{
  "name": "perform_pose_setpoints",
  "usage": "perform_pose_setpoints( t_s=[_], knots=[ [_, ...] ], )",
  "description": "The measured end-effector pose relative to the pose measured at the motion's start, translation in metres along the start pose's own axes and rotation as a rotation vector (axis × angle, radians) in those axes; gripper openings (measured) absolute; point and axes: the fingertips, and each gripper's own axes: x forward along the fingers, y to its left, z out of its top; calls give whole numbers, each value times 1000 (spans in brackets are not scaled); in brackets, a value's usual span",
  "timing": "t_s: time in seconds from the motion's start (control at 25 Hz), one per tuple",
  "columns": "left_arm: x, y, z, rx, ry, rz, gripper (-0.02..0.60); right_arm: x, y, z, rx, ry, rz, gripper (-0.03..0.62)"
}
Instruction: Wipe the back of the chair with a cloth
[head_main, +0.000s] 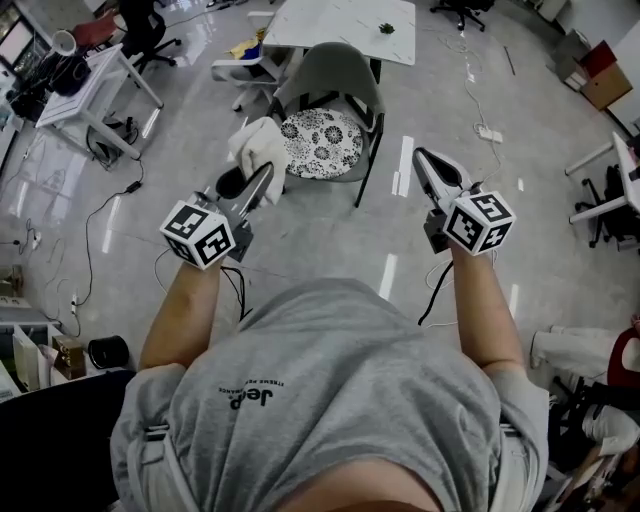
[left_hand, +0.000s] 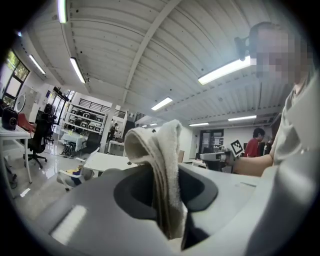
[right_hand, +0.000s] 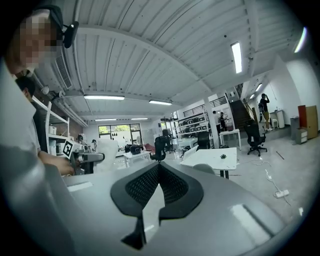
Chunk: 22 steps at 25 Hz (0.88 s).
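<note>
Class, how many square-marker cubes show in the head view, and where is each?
2. One cube rides the left gripper, whose jaws clamp the cloth; the other rides the right gripper, jaws shut and empty. None looks hidden.

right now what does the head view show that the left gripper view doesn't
Only the head view: the grey chair with its patterned seat cushion, standing on the floor ahead of both claws and apart from them.

Only the left gripper view: the ceiling lights and far-off shelves.

Both: the white cloth clamped in the left claw, the right claw with its marker cube, and the white table.
</note>
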Motion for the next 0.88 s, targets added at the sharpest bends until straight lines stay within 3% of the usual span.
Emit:
perform_pose_setpoints(
  t_s=[0.24,0.44,0.68,0.88],
  knots=[
    [22,-3,2,12,26,8,152,8,-27,-1,17,-8,18,0],
    [48,35,5,3,16,-24,152,44,-46,3,16,0,-9,0],
    [99,127,-2,-14,0,-118,152,120,-68,7,-30,15,-87,0],
    [168,220,23,-35,2,-204,152,196,-100,38,-28,-7,-188,0]
  ],
)
